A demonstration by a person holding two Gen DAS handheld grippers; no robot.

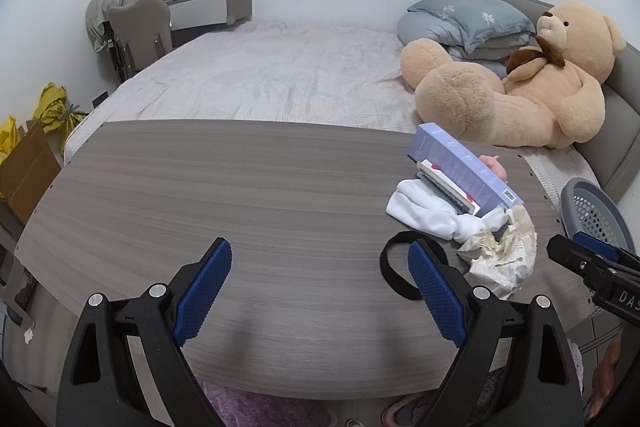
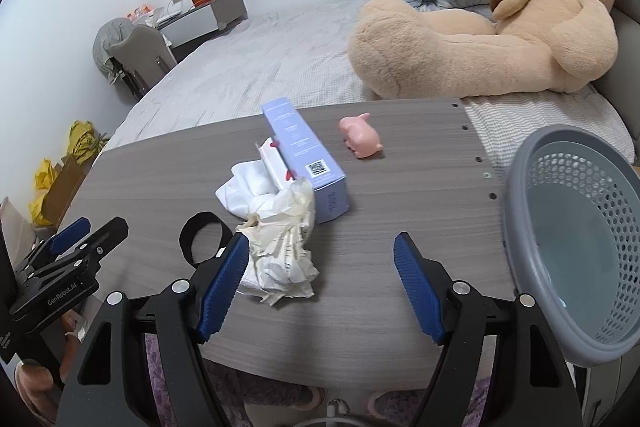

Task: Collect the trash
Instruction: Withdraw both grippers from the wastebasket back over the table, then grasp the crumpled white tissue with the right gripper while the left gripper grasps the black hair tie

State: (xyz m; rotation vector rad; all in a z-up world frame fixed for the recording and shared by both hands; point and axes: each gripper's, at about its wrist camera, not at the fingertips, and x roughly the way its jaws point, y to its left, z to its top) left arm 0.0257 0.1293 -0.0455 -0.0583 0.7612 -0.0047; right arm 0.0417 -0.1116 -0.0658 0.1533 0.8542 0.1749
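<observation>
Both grippers, left [image 1: 320, 291] and right [image 2: 320, 291], I held wide and empty over the table [image 2: 400, 187], right one facing the crumpled paper [image 2: 280, 259] since the gray basket [image 2: 520, 187] stood just beside.

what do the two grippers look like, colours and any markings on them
Both match: the left gripper and right gripper have glossy black plastic bodies with triangular cut-outs, silver round bolt heads at the joints, and flat fingers faced with blue, finely ribbed rubber pads. Seen from the other camera, the left gripper's side carries white "GenRobot.AI" lettering, and the right one shows white letters starting "DAS". No cables or sleeves show.
</observation>
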